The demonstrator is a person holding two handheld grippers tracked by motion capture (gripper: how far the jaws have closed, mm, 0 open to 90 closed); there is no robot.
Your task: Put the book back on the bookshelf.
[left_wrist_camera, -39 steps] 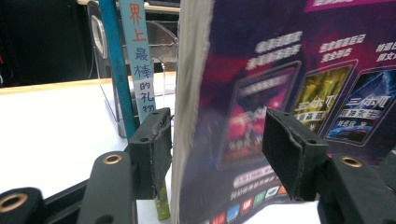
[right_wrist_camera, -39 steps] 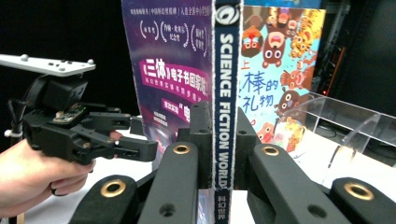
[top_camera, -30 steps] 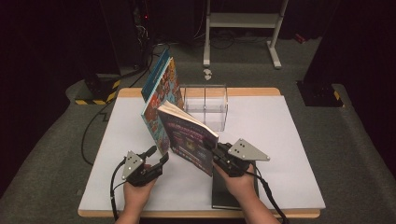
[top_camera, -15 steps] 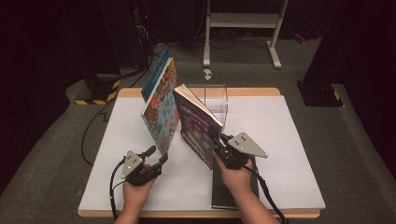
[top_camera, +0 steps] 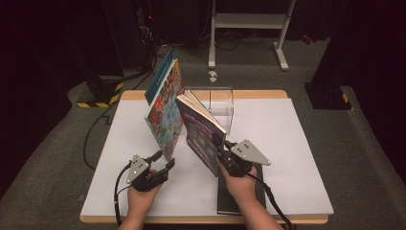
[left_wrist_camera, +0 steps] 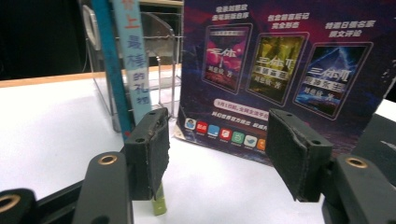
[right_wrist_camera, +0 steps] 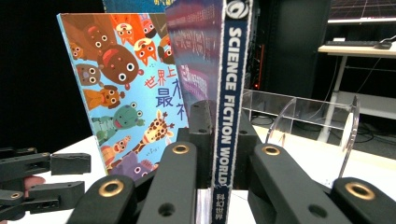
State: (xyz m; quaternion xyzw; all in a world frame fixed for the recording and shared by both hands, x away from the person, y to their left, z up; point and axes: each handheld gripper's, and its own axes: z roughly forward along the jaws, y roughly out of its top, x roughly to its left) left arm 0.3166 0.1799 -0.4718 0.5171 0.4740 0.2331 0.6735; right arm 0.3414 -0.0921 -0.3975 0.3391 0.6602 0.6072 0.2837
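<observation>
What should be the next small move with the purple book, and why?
Probably tilt the purple book upright and ease it toward the clear rack. The right tongs are shut on its spine and hold it slanted, its top leaning toward the animal picture book. The left tongs stand open at that book's lower corner, so they can steady it meanwhile.

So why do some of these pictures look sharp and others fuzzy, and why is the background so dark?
High view: the white table is brightly lit, the room beyond almost black. Left gripper view: the near pads are soft, the purple book cover crisp. Right gripper view: its spine lettering is sharp between the jaws, and the clear rack catches faint glare.
</observation>
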